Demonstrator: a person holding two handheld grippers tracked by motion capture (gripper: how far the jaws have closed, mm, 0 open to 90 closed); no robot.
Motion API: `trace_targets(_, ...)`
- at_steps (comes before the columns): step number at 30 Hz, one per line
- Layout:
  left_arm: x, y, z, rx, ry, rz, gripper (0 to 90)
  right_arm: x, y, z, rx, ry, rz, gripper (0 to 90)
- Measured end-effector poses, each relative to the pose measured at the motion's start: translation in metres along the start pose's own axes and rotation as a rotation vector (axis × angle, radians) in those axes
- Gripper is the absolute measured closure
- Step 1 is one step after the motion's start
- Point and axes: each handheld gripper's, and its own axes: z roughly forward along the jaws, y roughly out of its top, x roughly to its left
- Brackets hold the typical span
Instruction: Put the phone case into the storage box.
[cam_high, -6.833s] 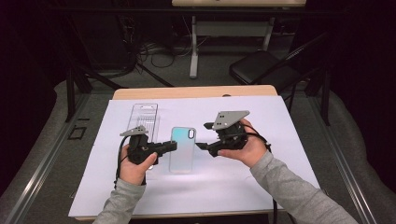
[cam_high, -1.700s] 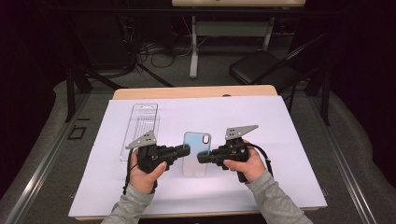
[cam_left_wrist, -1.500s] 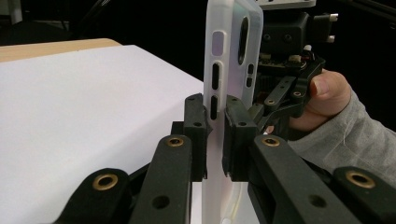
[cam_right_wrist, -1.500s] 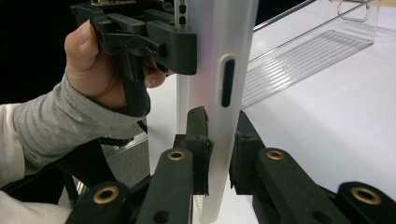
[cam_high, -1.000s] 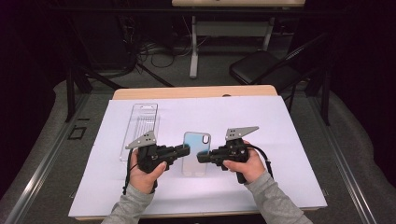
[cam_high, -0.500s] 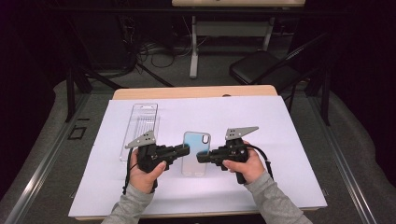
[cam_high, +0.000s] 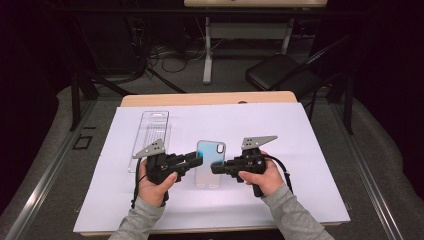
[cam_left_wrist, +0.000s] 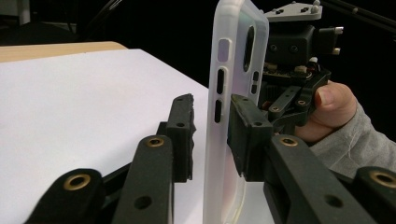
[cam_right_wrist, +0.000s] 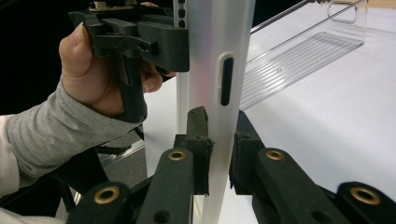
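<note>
From the high view, a translucent phone case (cam_high: 209, 163) is seen between the 2 grippers, over the white sheet (cam_high: 310, 150) that covers the desk (cam_high: 210, 98). Its long axis runs away from the person, and the camera cutout is at the far end. The left gripper (cam_high: 199, 160) is brought to its left edge and the right gripper (cam_high: 214, 169) to its right edge. A clear plastic tray (cam_high: 151, 136) is laid flat on the sheet, well apart to the left.

The 2 gripper views give what the high view cannot: the jaw contact. In the left gripper view (cam_left_wrist: 210, 135), the case (cam_left_wrist: 229, 107) is seen edge-on, with 3 side slots facing the camera. One jaw is pressed against its side, while a slim gap is left at the other. In the right gripper view (cam_right_wrist: 220, 149), the case (cam_right_wrist: 219, 70) is seen edge-on too, with 1 long slot shown; it is held narrowly between both jaws. The tray (cam_right_wrist: 303, 51) is seen beyond. Whether the case rests on the sheet or is lifted cannot be told.
</note>
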Motion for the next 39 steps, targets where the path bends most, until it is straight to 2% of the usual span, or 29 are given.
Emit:
trace_targets(5,-0.001,0.001,0.000,-0.003,0.017,0.011,59.8,0.000,0.000,-0.001,0.003,-0.006,0.001,81.4)
trace_targets(11,-0.001,0.002,0.000,0.002,0.032,0.019,54.7,-0.001,0.000,-0.001,0.005,-0.015,-0.004,81.4)
trace_targets(15,-0.002,0.003,-0.001,0.007,0.039,0.026,53.2,-0.001,0.000,-0.001,0.009,-0.026,-0.009,81.4)
trace_targets(23,-0.006,0.004,0.001,0.035,0.075,0.081,50.8,-0.001,-0.001,0.000,0.029,-0.065,-0.033,81.4)
trace_targets(32,-0.006,0.006,0.001,0.052,0.095,0.086,49.4,0.000,-0.002,0.000,0.045,-0.099,-0.057,81.4)
trace_targets(39,-0.010,0.009,0.000,0.062,0.113,0.115,49.6,0.000,-0.002,0.001,0.055,-0.117,-0.072,81.4)
